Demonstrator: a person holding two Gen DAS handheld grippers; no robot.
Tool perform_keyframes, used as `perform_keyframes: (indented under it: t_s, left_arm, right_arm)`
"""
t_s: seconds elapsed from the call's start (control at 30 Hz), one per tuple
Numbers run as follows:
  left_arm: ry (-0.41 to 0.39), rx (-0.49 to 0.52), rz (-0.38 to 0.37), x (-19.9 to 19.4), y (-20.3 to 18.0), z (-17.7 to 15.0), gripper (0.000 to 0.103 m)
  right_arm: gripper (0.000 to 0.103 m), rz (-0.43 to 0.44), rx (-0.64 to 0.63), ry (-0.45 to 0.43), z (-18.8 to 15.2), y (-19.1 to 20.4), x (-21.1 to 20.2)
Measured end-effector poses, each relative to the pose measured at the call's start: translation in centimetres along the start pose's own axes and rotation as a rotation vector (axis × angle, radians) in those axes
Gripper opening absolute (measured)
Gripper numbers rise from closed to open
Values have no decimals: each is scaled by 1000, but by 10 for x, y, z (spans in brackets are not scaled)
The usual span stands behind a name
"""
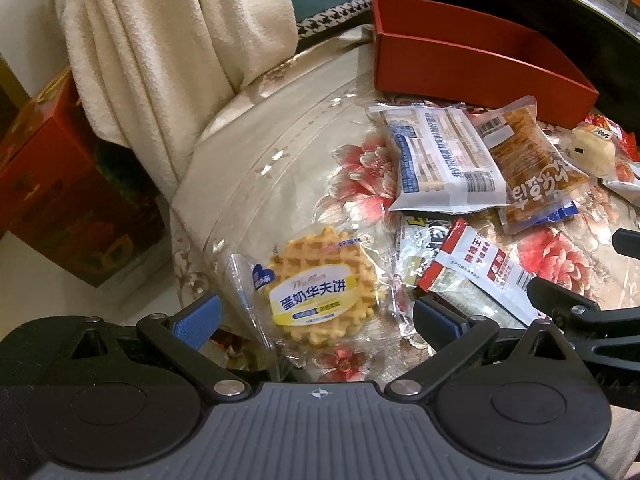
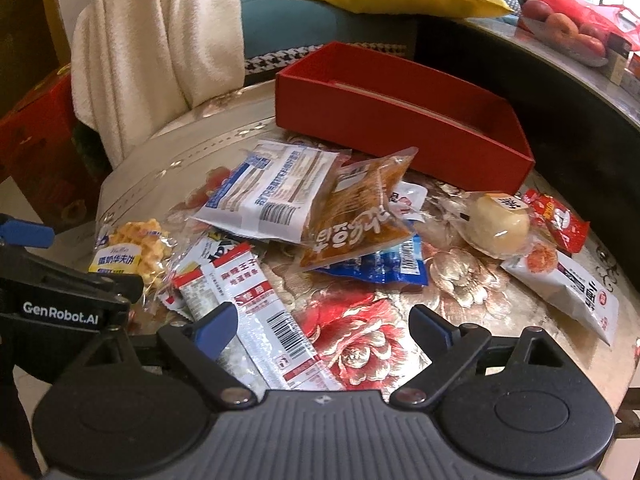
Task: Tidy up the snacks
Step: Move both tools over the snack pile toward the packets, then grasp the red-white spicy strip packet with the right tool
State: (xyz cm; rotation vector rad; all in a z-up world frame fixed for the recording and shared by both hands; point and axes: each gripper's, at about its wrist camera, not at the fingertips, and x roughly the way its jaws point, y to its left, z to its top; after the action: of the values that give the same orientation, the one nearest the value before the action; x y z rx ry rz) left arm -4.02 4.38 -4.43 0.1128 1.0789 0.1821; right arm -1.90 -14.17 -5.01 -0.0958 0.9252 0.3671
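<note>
Two grippers hang over a round table [image 2: 520,360] covered with a floral cloth, where wrapped snacks lie scattered. In the left wrist view, the left gripper [image 1: 316,316] has its jaws spread wide, and a waffle packet [image 1: 320,292] lies on the cloth between the blue pads [image 1: 198,322], which do not press on it. To the right of it lies a red-and-white sachet [image 1: 476,276], and above that a blue-and-white packet [image 1: 440,160] overlaps a brown snack bag [image 1: 532,164]. A red box [image 1: 472,68], open and showing nothing inside, stands at the upper right of the frame.

In the right wrist view, the right gripper [image 2: 324,328] also stands apart; the sachet [image 2: 264,312] lies by its left finger, not gripped. A round pale cake [image 2: 500,224] in clear wrap sits at the right, with a small red packet [image 2: 556,216] beside it and a white pouch [image 2: 576,288] below. A cream towel [image 2: 160,40] hangs at the upper left.
</note>
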Motion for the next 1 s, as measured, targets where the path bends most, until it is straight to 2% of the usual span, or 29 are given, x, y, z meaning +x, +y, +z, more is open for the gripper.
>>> perform_keyframes:
  t_s: [0.27, 0.4, 1.0]
  left_arm:
    - [2, -4, 7, 1, 4, -2, 103]
    - [5, -1, 11, 1, 4, -3, 103]
    - [19, -6, 13, 6, 10, -5, 103]
  right_arm:
    - [88, 13, -21, 12, 0, 5, 5]
    - [84, 30, -25, 22, -1, 6, 6]
    - [81, 43, -57, 47, 0, 9, 15]
